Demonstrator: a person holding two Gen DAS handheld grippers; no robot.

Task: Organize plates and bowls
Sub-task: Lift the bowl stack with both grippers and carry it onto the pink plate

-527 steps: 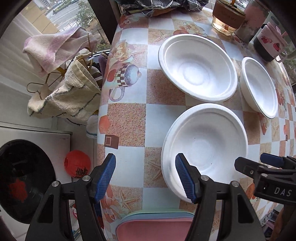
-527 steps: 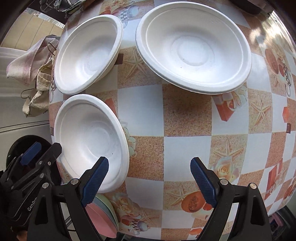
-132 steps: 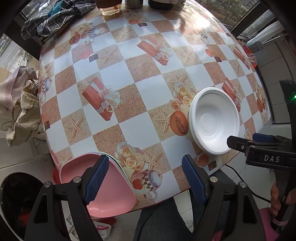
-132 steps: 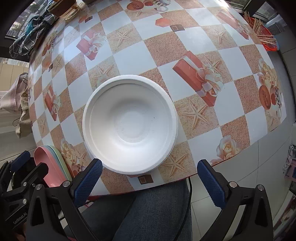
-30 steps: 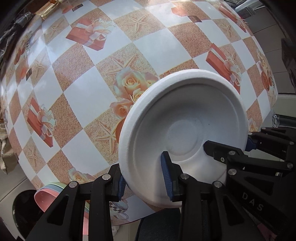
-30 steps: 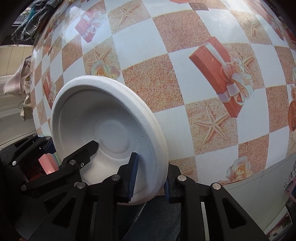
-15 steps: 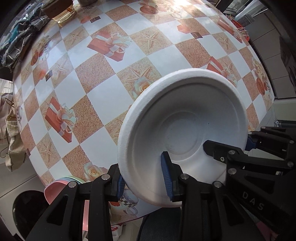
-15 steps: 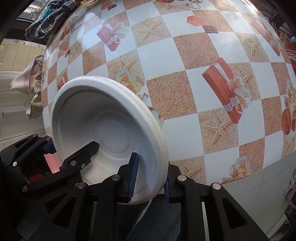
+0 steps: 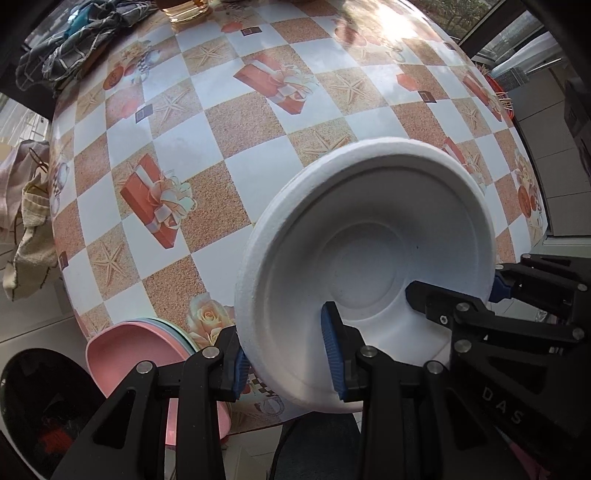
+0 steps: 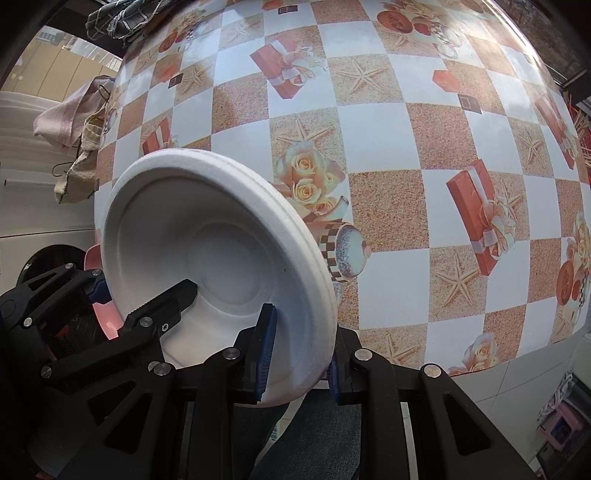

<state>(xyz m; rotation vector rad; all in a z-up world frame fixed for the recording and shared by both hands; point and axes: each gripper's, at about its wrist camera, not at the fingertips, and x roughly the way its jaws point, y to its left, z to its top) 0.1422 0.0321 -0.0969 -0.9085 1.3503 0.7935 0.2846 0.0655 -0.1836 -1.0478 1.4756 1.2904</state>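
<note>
1. White bowls (image 9: pixel 369 258): a nested stack, several rim edges visible in the right wrist view. Held tilted above the near edge of the table (image 9: pixel 258 122), off its surface.
2. Left hand-held gripper (image 9: pixel 286 358): pinching the stack's near-left rim, one blue pad inside the bowl, the other under the outer wall.
3. Right hand-held gripper (image 10: pixel 297 349): pinching the rim on the opposite side, one pad inside, one outside. Both grippers carry the stack together.
4. Pink plates (image 9: pixel 129 354): a stack with pale green and blue edges beneath, at the near-left corner of the table, partly overhanging it. Just left of the lifted bowls.
5. Far left: crumpled checked cloth (image 9: pixel 74 40) and a glass (image 9: pixel 184 9); rest of the patterned tablecloth is bare in view.
6. Step in hand (judgement): moving the gathered white bowls to their resting place, probably beside or onto the pink stack.
7. Next move calls for: levelling the bowls, lowering with both grips matched, then releasing only once seated. The rim looks soft, so uneven pull could bend it.
</note>
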